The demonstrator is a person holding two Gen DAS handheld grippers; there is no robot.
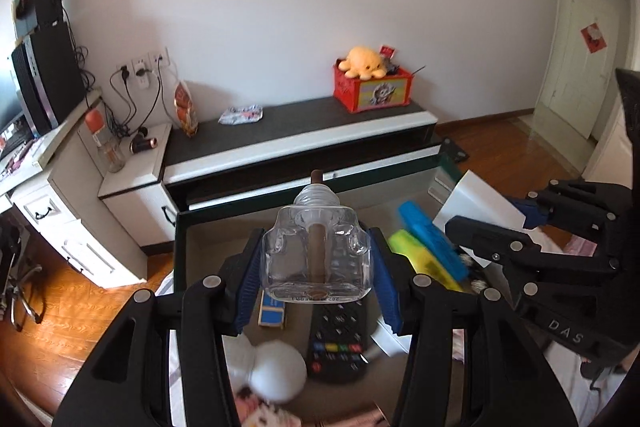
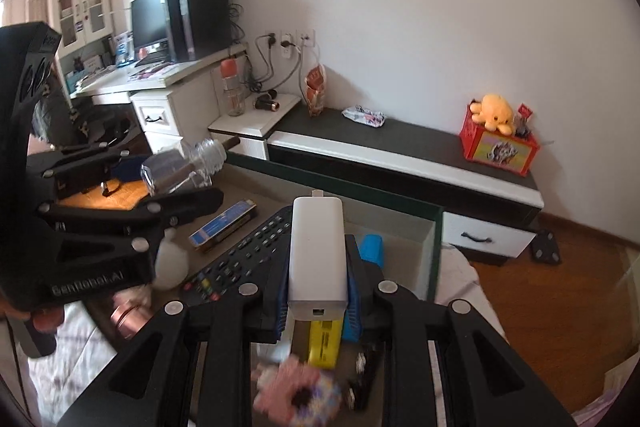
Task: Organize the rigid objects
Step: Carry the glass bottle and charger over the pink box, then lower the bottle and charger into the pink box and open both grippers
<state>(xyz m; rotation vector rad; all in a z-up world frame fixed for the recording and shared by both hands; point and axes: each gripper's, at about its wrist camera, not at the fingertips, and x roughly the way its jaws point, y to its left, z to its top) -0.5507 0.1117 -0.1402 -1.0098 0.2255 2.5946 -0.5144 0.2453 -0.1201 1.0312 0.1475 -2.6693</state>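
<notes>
Left view: my left tongs [image 1: 316,263] are clamped on the glass bottle [image 1: 316,255], base toward the camera, carried above the open drawer [image 1: 208,227], presumably for sorting.

Right view: my right tongs [image 2: 318,279] grip the white power bank [image 2: 318,251] lengthwise for stability, above the same drawer [image 2: 436,251].

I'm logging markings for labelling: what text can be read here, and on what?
"DAS" – on the right gripper body.
"GenRobot.AI" – on the left gripper body.
Print on the glass bottle base: too small to read.
Blue box label and remote control buttons: blurred.
</notes>
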